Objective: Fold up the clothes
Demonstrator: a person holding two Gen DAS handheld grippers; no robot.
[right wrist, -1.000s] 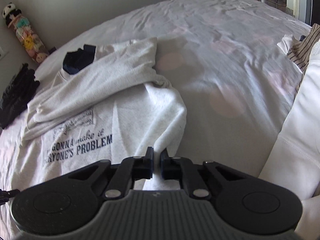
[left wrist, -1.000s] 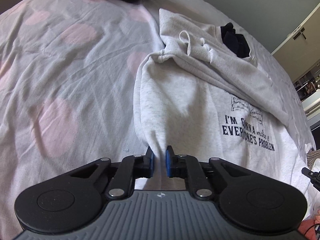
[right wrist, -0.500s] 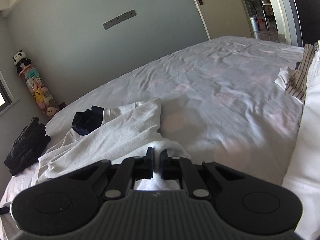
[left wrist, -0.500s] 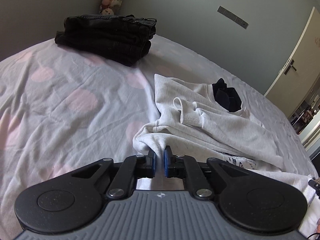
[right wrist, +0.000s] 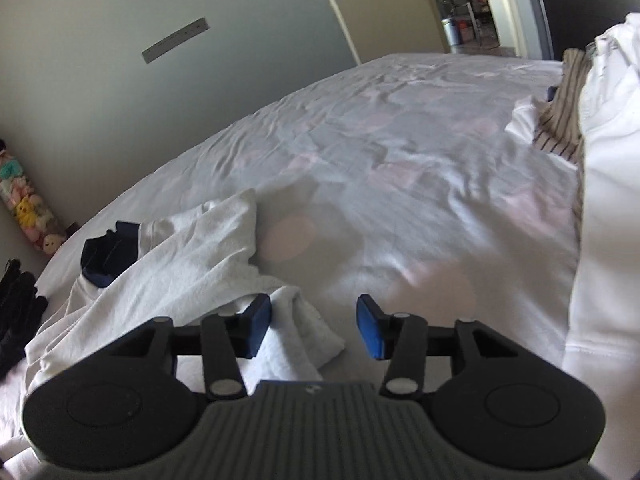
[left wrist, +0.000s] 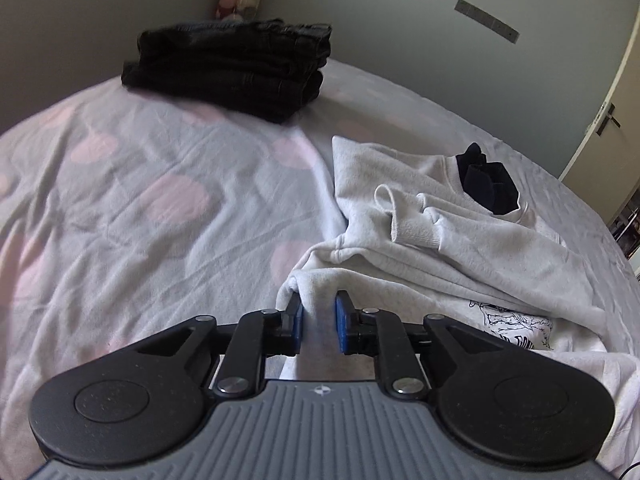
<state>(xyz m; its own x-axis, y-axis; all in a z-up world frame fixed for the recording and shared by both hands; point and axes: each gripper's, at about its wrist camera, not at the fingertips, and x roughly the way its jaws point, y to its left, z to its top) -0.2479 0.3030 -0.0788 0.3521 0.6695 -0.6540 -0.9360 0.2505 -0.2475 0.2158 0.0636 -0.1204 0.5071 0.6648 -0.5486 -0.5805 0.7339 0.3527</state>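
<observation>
On the bed (left wrist: 160, 208), left gripper (left wrist: 319, 312) pinches the sweatshirt (left wrist: 460, 248) hem; right gripper (right wrist: 314, 326) hovers level, jaws spread.

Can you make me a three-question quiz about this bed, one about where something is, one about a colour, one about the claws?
1. Where is the stack of dark folded clothes?
A. on the far part of the bed
B. on the floor
C. on the sweatshirt

2. What colour are the big dots on the sheet?
A. green
B. pink
C. black

3. Which claw is open?
A. left
B. right
C. neither

Answers:
1 A, it sits on the sheet near the wall.
2 B, the pale spots are pink.
3 B, the right claw gapes above the sweatshirt, while the left claw pinches its fabric.
</observation>
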